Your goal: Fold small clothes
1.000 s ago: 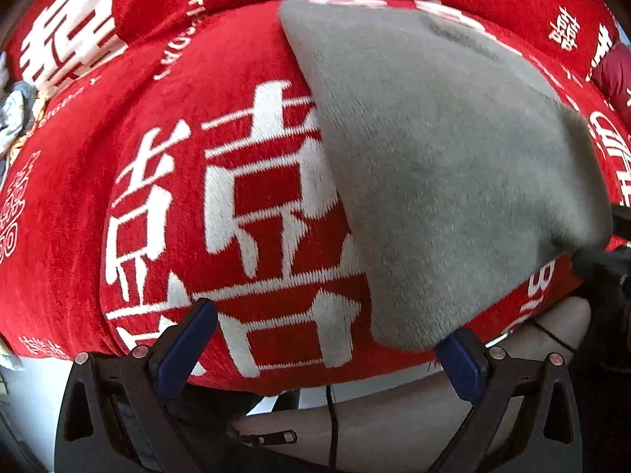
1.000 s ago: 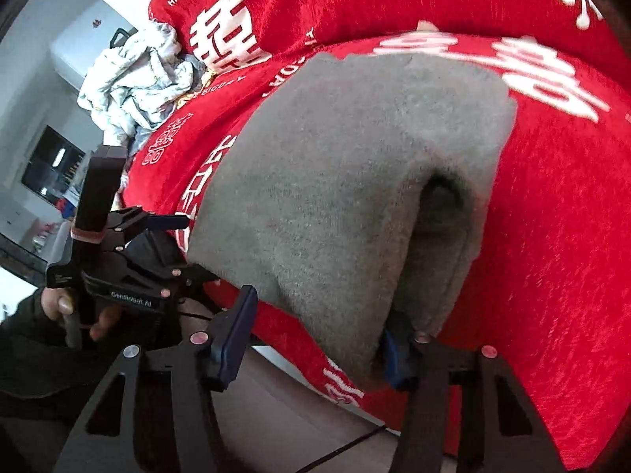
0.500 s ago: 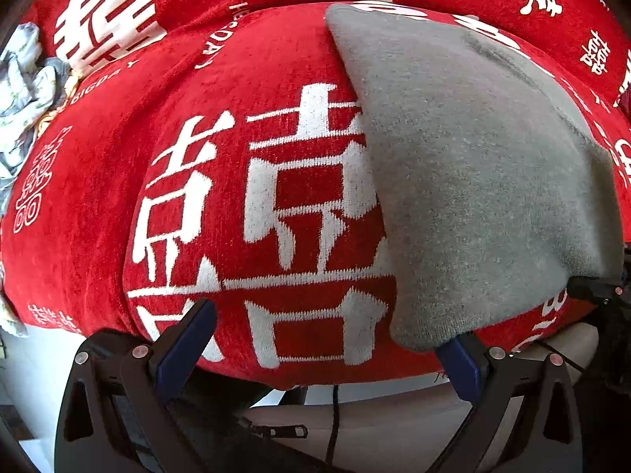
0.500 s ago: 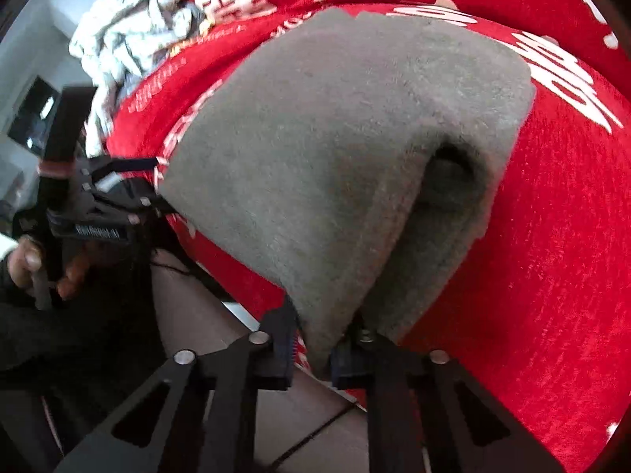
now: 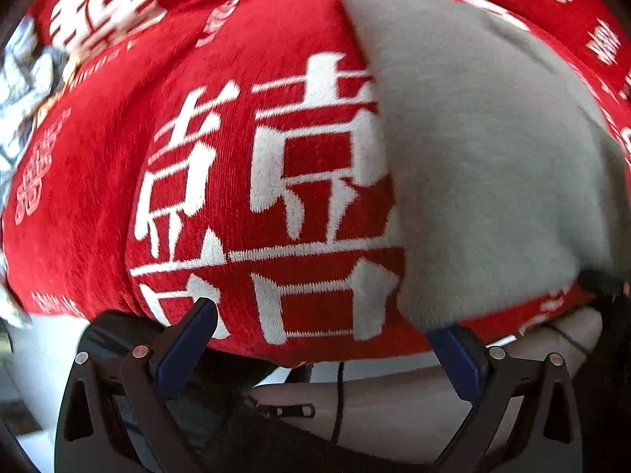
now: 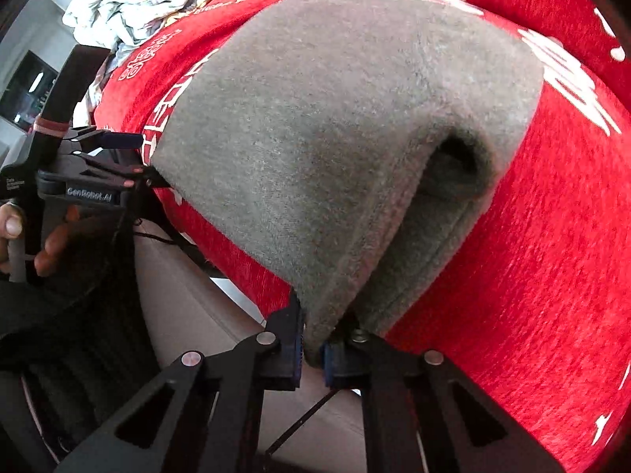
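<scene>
A grey fleece garment (image 6: 335, 138) lies folded on a red blanket (image 6: 552, 256) with white characters. My right gripper (image 6: 311, 349) is shut on the garment's near corner at the blanket's front edge. The garment also shows in the left wrist view (image 5: 485, 165), on the right. My left gripper (image 5: 327, 323) is open and empty. Its right finger (image 5: 453, 349) sits just under the garment's near left corner. The left gripper also shows in the right wrist view (image 6: 118, 146), at the garment's left corner.
A crumpled pale patterned cloth pile (image 6: 130, 0) lies at the blanket's far left, also in the left wrist view (image 5: 27, 90). The person's legs and a cable (image 5: 339, 394) are below the blanket's front edge. The red blanket (image 5: 197, 157) covers the whole work surface.
My right gripper closed on the garment's near corner. My left gripper stayed open and drifted a little leftward along the blanket edge.
</scene>
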{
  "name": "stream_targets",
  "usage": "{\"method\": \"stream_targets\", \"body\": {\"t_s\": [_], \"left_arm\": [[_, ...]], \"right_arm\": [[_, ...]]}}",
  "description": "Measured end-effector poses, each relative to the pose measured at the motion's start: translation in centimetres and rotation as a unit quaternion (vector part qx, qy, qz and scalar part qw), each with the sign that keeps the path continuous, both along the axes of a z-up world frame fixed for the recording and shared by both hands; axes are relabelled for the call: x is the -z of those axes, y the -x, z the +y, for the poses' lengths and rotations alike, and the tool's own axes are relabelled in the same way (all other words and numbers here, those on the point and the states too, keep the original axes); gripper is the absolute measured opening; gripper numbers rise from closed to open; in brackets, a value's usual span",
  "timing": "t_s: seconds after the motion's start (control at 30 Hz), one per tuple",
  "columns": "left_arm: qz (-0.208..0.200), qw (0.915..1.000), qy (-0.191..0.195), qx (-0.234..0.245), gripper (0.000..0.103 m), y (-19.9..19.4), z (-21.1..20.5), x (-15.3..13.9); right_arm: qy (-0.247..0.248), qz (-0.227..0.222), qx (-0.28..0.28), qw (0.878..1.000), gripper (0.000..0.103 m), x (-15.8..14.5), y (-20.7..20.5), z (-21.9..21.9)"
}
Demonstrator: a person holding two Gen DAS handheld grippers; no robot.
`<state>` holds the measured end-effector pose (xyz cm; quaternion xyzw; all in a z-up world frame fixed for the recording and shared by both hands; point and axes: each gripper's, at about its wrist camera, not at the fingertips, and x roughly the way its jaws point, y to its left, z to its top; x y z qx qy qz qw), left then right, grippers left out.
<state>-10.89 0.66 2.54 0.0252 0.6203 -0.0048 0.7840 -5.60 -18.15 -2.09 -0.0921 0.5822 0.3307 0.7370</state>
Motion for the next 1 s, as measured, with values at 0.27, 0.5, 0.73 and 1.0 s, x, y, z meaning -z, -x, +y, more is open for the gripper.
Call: {"method": "stream_targets", "body": {"t_s": [0.27, 0.5, 0.73, 1.0], "left_arm": [[-0.082, 0.9923, 0.067, 0.064, 0.103, 1.4, 0.6, -6.3], [-0.104, 0.9914, 0.079, 0.011, 0.103, -5.3, -0.1, -6.0], [-0.071, 0.9944, 0.079, 0.003, 0.103, -6.7, -0.7, -2.6], [-0.077, 0.9924, 0.094, 0.019, 0.103, -6.0, -1.6, -3.8]], "right_arm": [[-0.028, -0.076, 0.028, 0.996, 0.068, -6.4, -0.3, -3.9], [-0.044, -0.125, 0.061, 0.989, 0.068, -8.7, -3.3, -2.5], [-0.034, -0.113, 0.044, 0.992, 0.064, -4.9, -4.3, 0.4], [-0.034, -0.132, 0.076, 0.988, 0.057, -6.2, -3.2, -2.6]]}}
